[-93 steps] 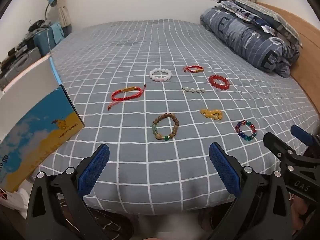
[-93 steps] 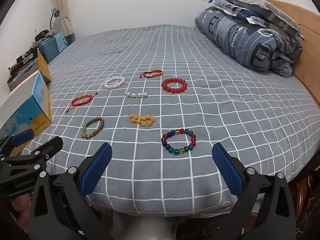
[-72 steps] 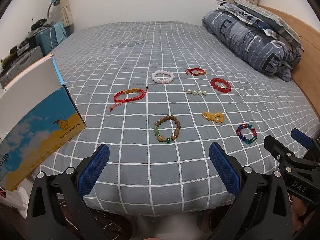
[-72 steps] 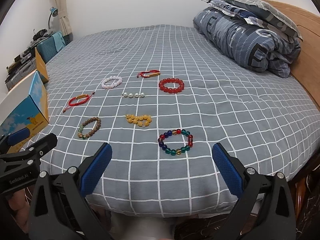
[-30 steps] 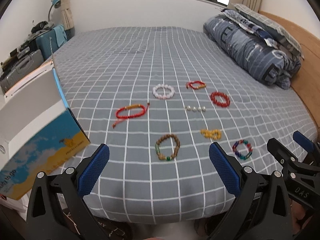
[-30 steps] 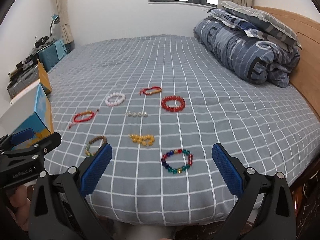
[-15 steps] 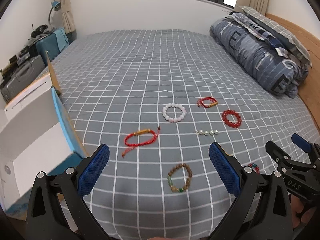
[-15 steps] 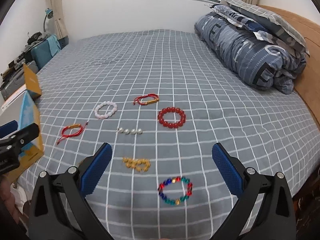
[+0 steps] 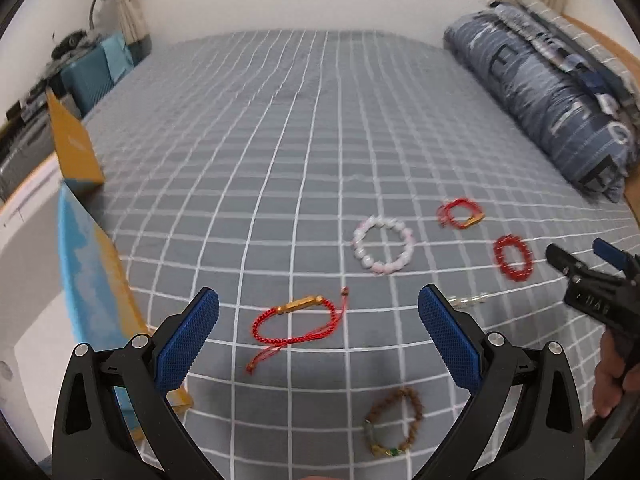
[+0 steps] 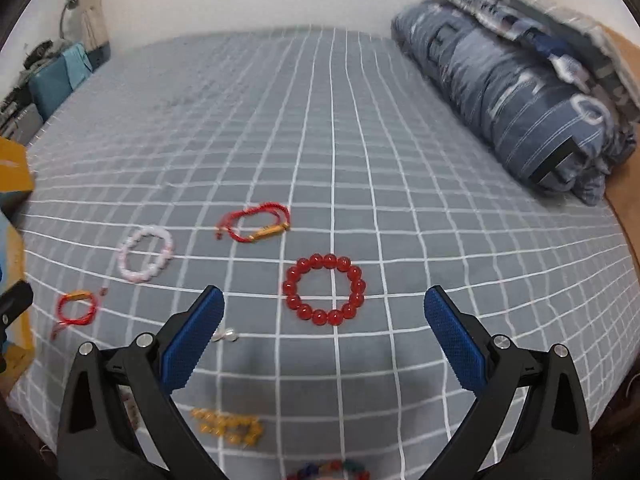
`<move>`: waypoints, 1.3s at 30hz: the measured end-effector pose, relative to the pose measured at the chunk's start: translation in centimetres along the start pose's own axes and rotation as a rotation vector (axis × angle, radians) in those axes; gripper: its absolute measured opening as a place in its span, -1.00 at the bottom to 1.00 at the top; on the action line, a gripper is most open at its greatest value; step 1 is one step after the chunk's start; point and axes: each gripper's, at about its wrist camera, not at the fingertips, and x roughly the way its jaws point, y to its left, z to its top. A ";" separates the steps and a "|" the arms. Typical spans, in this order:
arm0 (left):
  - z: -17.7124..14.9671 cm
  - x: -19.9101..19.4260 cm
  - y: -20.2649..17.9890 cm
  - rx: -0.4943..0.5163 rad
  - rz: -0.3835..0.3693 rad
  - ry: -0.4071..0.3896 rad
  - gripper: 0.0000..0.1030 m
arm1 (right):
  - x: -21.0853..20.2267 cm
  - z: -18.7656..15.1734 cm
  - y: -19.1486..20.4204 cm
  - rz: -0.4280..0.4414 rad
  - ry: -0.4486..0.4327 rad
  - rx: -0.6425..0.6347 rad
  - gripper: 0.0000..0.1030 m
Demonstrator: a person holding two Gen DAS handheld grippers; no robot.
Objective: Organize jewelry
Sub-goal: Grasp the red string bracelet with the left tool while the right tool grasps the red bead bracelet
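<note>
I am holding both tools above the grey bed with its white grid sheet (image 9: pixel 280 152), and neither is carrying anything. The left tool (image 9: pixel 318 330) is spread wide, and the red cord bracelet with a gold tube (image 9: pixel 298 320) is lying between its blue pads, which I am reading as my first pick. The right tool (image 10: pixel 324 336) is equally wide, with the red glass-bead bracelet (image 10: pixel 324 289) sitting at twelve o'clock just ahead of its tips. I am judging the pieces were spaced well apart so each can be pinched alone: the pale pink bead bracelet (image 9: pixel 383 245) at one o'clock from the left tool, a second red cord bracelet (image 10: pixel 256 222) at eleven o'clock from the right. The open blue-and-yellow cardboard box (image 9: pixel 92 280) at nine o'clock is probably where they belong. Both views are blurring, so I am lining up carefully.
</note>
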 end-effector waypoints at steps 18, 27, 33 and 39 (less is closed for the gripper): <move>-2.3 10.3 2.4 -0.054 0.064 0.162 0.89 | 9.3 -0.4 -0.6 0.057 0.143 0.035 0.75; -2.6 11.0 2.6 -0.037 0.075 0.159 0.78 | 11.1 -0.2 -1.3 0.094 0.200 0.057 0.50; -2.5 10.2 1.8 -0.024 0.070 0.155 0.38 | 10.6 -0.5 -1.8 0.086 0.213 0.088 0.09; -2.7 9.4 1.7 -0.024 0.068 0.155 -0.18 | 10.0 -0.8 -2.2 0.048 0.222 0.095 -0.50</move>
